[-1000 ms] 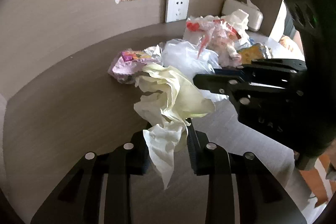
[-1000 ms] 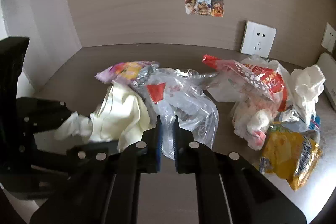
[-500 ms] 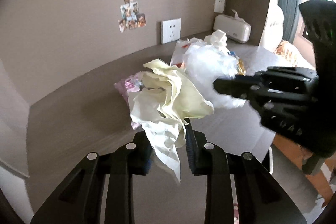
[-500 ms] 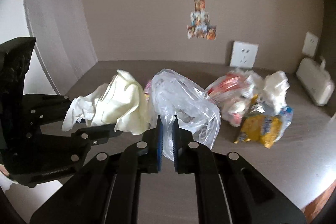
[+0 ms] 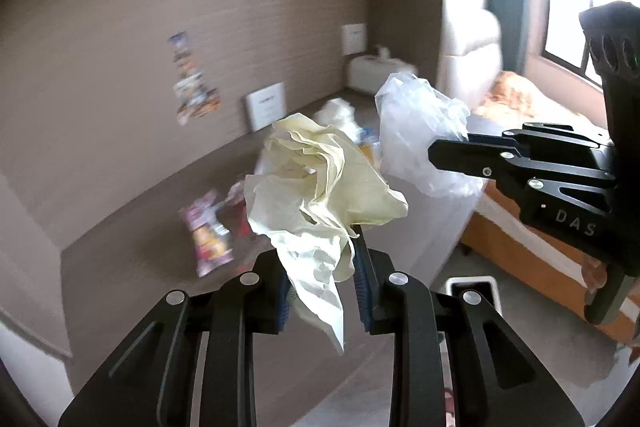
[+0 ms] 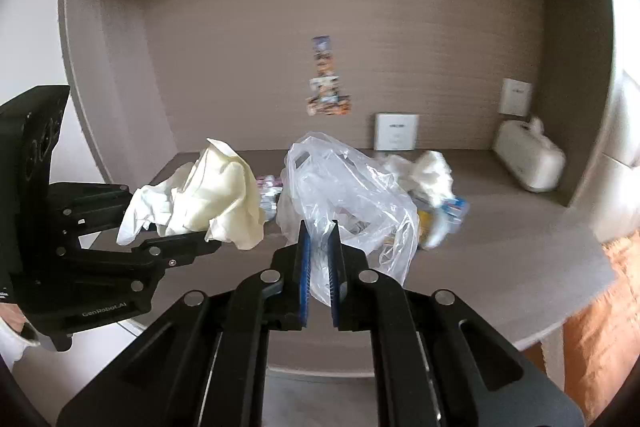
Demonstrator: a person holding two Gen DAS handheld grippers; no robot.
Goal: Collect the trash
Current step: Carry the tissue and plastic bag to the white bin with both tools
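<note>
Grey-brown laminate bench (image 6: 500,247) fills the middle of the right view, with the rest of the trash on it: a white tissue wad (image 6: 430,171) and a yellow packet (image 6: 426,223) right of centre, and a pink wrapper (image 5: 206,237) at left centre of the left view. A white tissue box (image 6: 528,161) sits at the far right against the wall.

The clear bag (image 6: 348,195) hangs at frame centre, lifted off the bench, with the right tongs (image 6: 318,275) nearly closed on a thin fold of its lower edge. That film looks slick and only a little of it sits between the pads, so I judge it could slide free if the hand swings fast. It also billows wide, so it could brush the tissue wad or packet and drag them off the bench edge.

The cream paper (image 5: 320,187) sits at centre of the left view, also in the air. The left tongs (image 5: 322,283) are closed part-way on its crumpled lower tail. The bulk stands above the grip and is top-heavy, so a tear or slip at the tail would drop it.

A white bin (image 5: 474,291) shows at the lower right of the left view, partly hidden behind the tongs. Both pieces are light and could drift past its small opening if let go from high up
</note>
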